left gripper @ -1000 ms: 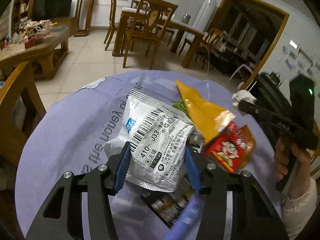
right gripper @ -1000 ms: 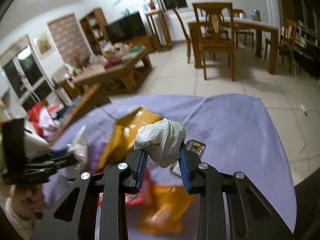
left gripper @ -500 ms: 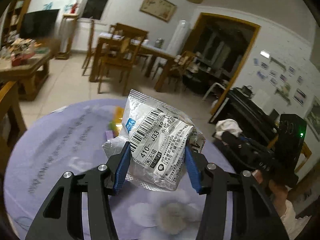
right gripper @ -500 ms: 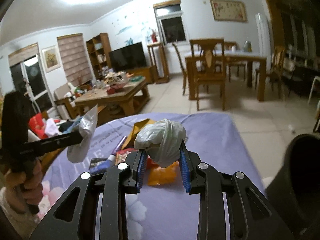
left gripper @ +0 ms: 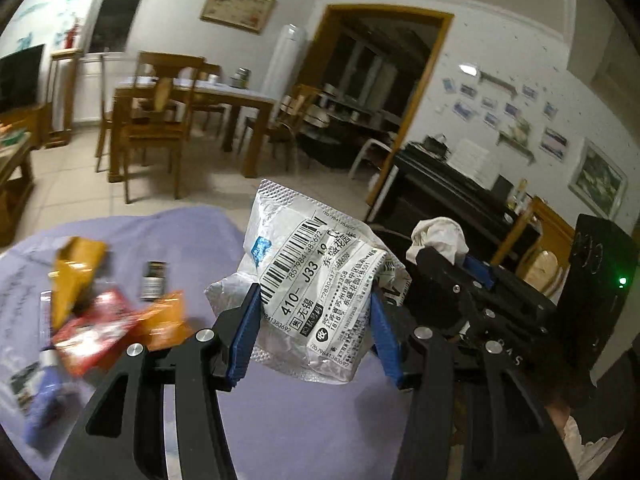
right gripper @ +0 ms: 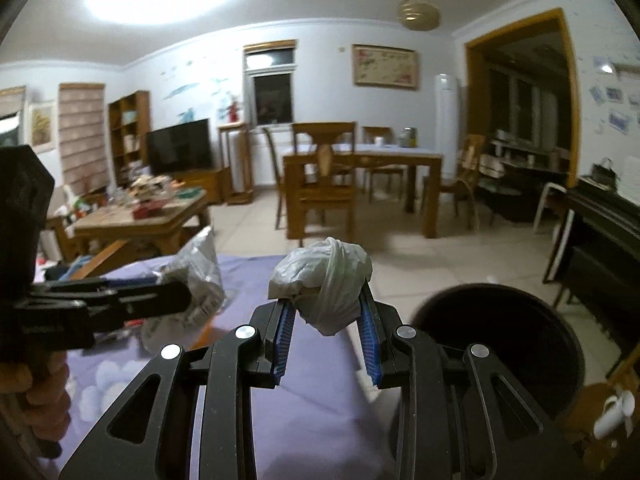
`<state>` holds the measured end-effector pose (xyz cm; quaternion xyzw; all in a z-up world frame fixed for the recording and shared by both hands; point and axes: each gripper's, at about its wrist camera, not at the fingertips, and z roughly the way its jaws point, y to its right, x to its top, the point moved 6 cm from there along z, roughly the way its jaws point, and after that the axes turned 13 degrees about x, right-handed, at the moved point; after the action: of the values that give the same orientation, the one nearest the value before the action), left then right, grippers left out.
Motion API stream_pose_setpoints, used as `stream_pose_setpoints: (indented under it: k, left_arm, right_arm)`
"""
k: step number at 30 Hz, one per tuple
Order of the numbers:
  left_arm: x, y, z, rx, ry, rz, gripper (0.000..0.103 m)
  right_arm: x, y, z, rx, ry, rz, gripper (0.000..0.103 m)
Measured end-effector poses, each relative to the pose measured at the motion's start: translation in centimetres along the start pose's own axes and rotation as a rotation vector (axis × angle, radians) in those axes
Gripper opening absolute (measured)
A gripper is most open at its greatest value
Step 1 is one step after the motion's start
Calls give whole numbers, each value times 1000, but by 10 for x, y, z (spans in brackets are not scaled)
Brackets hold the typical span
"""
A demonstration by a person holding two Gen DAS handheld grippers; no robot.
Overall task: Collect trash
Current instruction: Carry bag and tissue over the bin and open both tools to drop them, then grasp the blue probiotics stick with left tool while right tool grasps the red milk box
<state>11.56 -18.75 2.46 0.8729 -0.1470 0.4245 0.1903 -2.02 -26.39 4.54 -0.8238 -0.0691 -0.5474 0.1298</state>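
My left gripper (left gripper: 314, 312) is shut on a crumpled silver wrapper with a barcode label (left gripper: 316, 292), held above the purple tablecloth (left gripper: 300, 432). My right gripper (right gripper: 326, 308) is shut on a knotted white plastic bag (right gripper: 324, 280), held above the table edge beside a dark round bin (right gripper: 500, 340). In the left wrist view the right gripper (left gripper: 452, 256) holds the white bag (left gripper: 438, 234) just right of the wrapper. In the right wrist view the left gripper (right gripper: 176, 296) with the silver wrapper (right gripper: 196, 276) is at the left.
Several snack wrappers lie on the cloth at the left: a yellow one (left gripper: 74, 268), a red one (left gripper: 92, 332), an orange one (left gripper: 168, 320), a small dark packet (left gripper: 154, 280) and a purple tube (left gripper: 44, 404). Wooden dining table and chairs (right gripper: 352, 176) stand beyond.
Both grippers have lifted and swung right with their loads. The wrapper pile has slid to the left of the left view, and the dark bin has come into the right view.
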Motion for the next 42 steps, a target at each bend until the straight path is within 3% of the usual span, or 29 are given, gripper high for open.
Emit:
stream_pose_setpoints:
  k: [11, 22, 26, 28, 30, 31, 36, 42]
  left_arm:
    - [-5, 103, 75, -132, -84, 94, 51]
    - [-13, 143, 133, -138, -171, 161, 53]
    - [-12, 145, 152, -119, -205, 169, 64]
    - [-10, 140, 151, -103, -194, 157, 84]
    - [-8, 136, 149, -104, -182, 148, 84]
    - [-8, 133, 147, -104, -181, 146, 84]
    - [-8, 116, 129, -96, -184, 115, 84]
    - [-7, 77, 83, -44, -140, 92, 84]
  right_arm:
    - [-38, 139, -26, -134, 13, 149, 30]
    - [-84, 219, -9, -173, -14, 268, 30]
    - [-88, 243, 0, -179, -9, 328, 55]
    - [-89, 252, 1, -183, -3, 358, 66]
    - [-91, 261, -3, -189, 17, 386, 77]
    - [-92, 262, -6, -190, 23, 395, 78]
    - [-95, 251, -7, -160, 20, 436, 79]
    - [-78, 197, 11, -78, -10, 373, 79]
